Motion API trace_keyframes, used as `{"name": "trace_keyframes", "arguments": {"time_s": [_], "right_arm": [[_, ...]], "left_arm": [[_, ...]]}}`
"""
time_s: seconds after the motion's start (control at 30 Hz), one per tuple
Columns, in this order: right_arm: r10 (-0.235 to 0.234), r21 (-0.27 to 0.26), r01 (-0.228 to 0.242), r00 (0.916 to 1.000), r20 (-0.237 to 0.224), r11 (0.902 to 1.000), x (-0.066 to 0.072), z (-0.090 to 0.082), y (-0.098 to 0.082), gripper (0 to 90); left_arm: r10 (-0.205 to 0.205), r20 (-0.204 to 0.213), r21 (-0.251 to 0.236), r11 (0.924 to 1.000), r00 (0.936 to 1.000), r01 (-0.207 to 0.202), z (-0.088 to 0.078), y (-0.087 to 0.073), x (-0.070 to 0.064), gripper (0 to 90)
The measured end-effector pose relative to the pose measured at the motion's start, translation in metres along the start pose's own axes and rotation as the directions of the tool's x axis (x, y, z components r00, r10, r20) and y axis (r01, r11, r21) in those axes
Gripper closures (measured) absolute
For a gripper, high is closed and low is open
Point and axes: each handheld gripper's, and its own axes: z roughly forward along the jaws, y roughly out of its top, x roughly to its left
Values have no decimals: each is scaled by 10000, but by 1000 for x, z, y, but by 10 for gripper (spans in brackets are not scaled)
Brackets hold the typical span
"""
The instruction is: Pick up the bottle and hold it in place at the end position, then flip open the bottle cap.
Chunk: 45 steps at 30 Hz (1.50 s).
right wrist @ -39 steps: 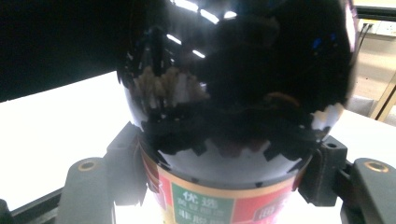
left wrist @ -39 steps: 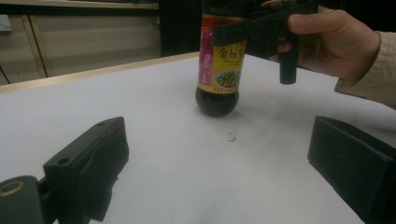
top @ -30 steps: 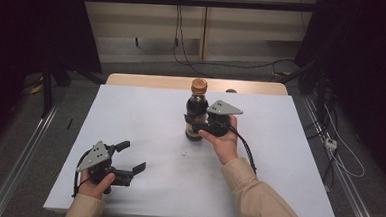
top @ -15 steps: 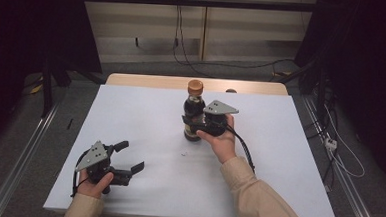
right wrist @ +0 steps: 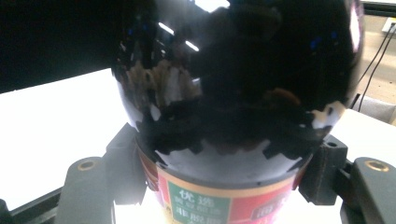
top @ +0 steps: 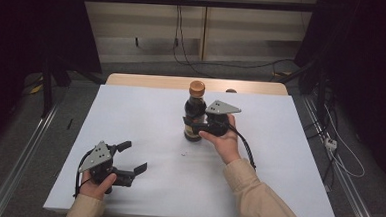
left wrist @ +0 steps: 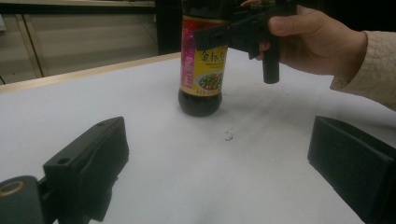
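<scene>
A dark sauce bottle (top: 195, 108) with an orange cap and a yellow-and-red label stands upright on the white table (top: 278, 158), a little behind its middle. My right gripper (top: 194, 124) comes in from the right and is shut on the bottle's body at label height. In the right gripper view the bottle (right wrist: 233, 93) sits between the two black jaws of the right gripper (right wrist: 229, 186). My left gripper (top: 132, 157) rests near the front left, open, with nothing in it. The left gripper view looks past the left gripper (left wrist: 219, 168) to the bottle (left wrist: 203, 70) and the right gripper (left wrist: 229, 35).
A small speck (top: 184, 153) lies on the table in front of the bottle. The table's far edge is bare wood (top: 152, 80). Cables (top: 338, 156) trail on the floor to the right, and a metal rail (top: 23, 154) runs along the left.
</scene>
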Motion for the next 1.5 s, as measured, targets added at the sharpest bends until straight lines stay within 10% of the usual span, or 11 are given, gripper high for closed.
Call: {"name": "trace_keyframes", "arguments": {"time_s": [0.27,1.27,1.5], "right_arm": [[-225,86,232,9970,-738,9997,-8,0,1,310],[757,-360,-755,9971,42,9965,2,0,-7,284],[584,-291,-574,9977,346,9979,6,-1,-7,296]], "left_arm": [[-76,53,77,9999,10000,76,3,-1,0,49],[-46,-67,183,9998,10000,47,8,8,0,45],[-752,93,223,9969,9971,749,13,16,4,34]]}}
